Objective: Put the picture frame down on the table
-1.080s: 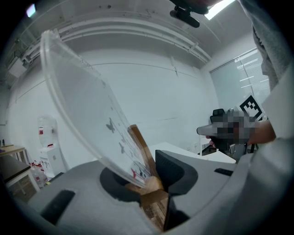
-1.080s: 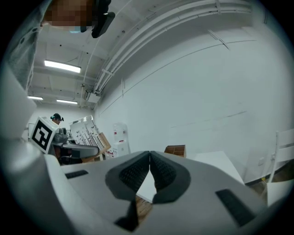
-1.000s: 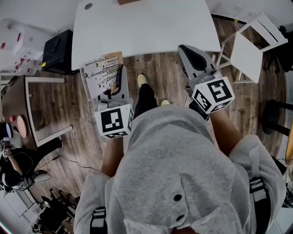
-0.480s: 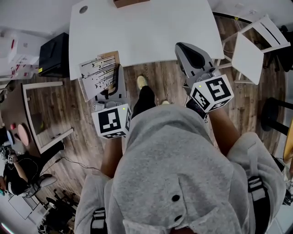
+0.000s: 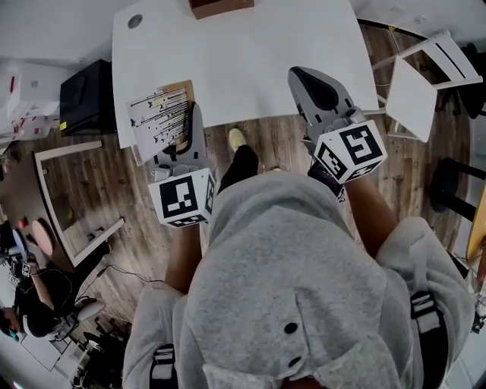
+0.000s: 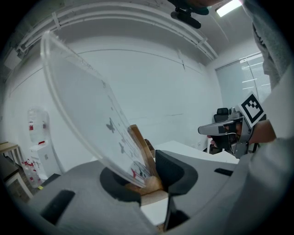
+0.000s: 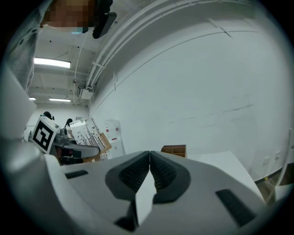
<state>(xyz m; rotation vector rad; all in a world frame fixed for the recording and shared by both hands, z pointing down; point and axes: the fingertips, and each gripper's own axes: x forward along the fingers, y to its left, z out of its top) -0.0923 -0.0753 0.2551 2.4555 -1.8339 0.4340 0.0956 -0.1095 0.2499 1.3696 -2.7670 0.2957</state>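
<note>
The picture frame [image 5: 159, 114], a clear pane printed with dark streaks and small butterflies over a wooden back, hangs tilted over the near left corner of the white table [image 5: 250, 53]. My left gripper [image 5: 186, 125] is shut on its lower edge. In the left gripper view the frame [image 6: 92, 105] leans up and left from the jaws of that gripper [image 6: 149, 176], which pinch its wooden back. My right gripper [image 5: 302, 80] is shut and empty, its tips over the table's near edge. In the right gripper view its pads [image 7: 149, 156] meet with nothing between them.
A brown box [image 5: 220, 7] sits at the table's far edge, and a round cable hole [image 5: 134, 21] is near its far left corner. A white chair [image 5: 425, 76] stands right of the table, a black case [image 5: 83, 95] left of it, and a white frame [image 5: 68, 190] on the wooden floor.
Both grippers have moved forward toward the table. The picture frame, carried by the left gripper, now overlaps the table's near left corner, and the right gripper's tips reach over the table edge.
</note>
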